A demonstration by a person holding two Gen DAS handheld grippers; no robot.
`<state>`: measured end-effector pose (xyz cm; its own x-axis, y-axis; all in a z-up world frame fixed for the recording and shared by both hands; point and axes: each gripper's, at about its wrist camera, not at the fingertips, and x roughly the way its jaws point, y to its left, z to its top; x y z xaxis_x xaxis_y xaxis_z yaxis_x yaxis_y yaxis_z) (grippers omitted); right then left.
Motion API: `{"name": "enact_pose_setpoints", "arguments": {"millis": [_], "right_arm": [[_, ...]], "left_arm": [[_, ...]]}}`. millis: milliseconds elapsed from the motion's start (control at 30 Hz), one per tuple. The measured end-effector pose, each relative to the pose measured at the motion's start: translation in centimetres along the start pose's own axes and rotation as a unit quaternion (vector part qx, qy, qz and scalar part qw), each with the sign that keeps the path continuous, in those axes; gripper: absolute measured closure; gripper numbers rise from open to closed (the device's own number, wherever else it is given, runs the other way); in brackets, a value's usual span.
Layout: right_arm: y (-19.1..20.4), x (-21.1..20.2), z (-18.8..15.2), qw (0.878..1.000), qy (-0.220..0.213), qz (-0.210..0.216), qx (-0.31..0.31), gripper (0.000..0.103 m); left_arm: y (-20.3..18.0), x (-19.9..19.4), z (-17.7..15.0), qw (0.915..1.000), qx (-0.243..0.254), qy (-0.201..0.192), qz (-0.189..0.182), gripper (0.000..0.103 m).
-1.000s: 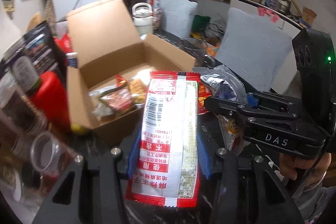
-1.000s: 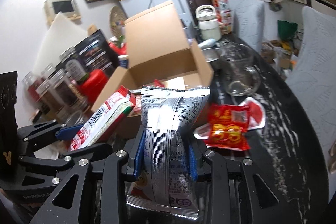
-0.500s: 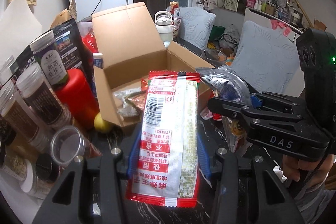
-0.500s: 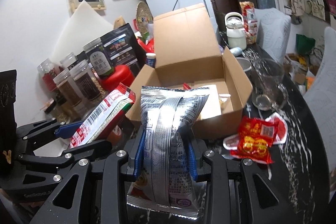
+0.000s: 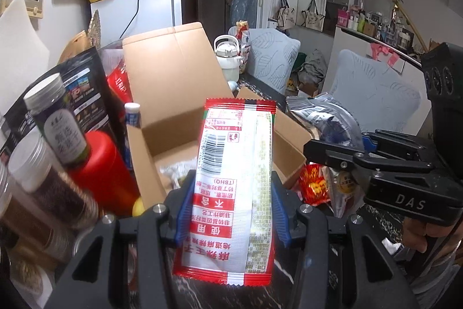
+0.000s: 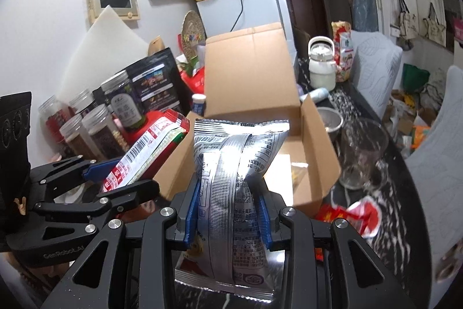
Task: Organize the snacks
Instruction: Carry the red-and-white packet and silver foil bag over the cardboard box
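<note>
A: What is held by the left gripper [image 5: 231, 210]?

B: A red and white packet [image 5: 235, 181] is pinched between its jaws, in the middle of the left view. It is held up in front of the box [image 5: 179, 118].

A: And by the right gripper [image 6: 228, 213]?

B: A silver bag [image 6: 234, 181] is squeezed between its jaws, low in the middle of the right view. The bag is pressed in at the sides, so it is held tight. It is also held up in front of the box.

A: Is the box open?

B: Yes. Its flap is stood up at the back. Some small snacks can be seen inside, at the bottom, but they cannot be told apart.

A: So how much is done?

B: Some is likely done, since a few snacks are already in the box. These two are not yet put in. One more red packet [image 6: 350, 215] is left on the tabletop [image 6: 402, 222], at the lower right of the right view, just beside the box.

A: What is left, then?

B: It seems both held snacks must be dropped in, and the red packet picked up after.
</note>
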<state>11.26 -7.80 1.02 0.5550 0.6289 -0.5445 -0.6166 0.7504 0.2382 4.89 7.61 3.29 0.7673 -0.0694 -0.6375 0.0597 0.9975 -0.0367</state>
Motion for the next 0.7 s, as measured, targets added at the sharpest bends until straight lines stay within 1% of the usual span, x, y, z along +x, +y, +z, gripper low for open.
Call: {"name": "enact_pose_setpoints", "arguments": {"millis": [267,400,567,700], "right_arm": [[-1.1,0.2,1.8,1.000,0.000,-0.018,0.008,0.069],[-1.3,0.1,2.6,1.000,0.005,-0.030,0.002,0.069],[-1.3,0.0,3.9,0.999,0.007,-0.040,-0.011,0.069],[-1.0,0.4,5.2,0.999,0.002,-0.045,-0.028,0.069]], "left_arm": [[1.0,1.7,2.1,0.9997,0.006,-0.014,-0.019,0.056],[1.5,2.4,3.0,0.9994,0.007,-0.020,-0.027,0.056],[1.9,3.2,4.1,0.9993,0.007,-0.024,-0.029,0.056],[2.4,4.2,4.9,0.9996,0.006,-0.024,-0.015,0.056]]}}
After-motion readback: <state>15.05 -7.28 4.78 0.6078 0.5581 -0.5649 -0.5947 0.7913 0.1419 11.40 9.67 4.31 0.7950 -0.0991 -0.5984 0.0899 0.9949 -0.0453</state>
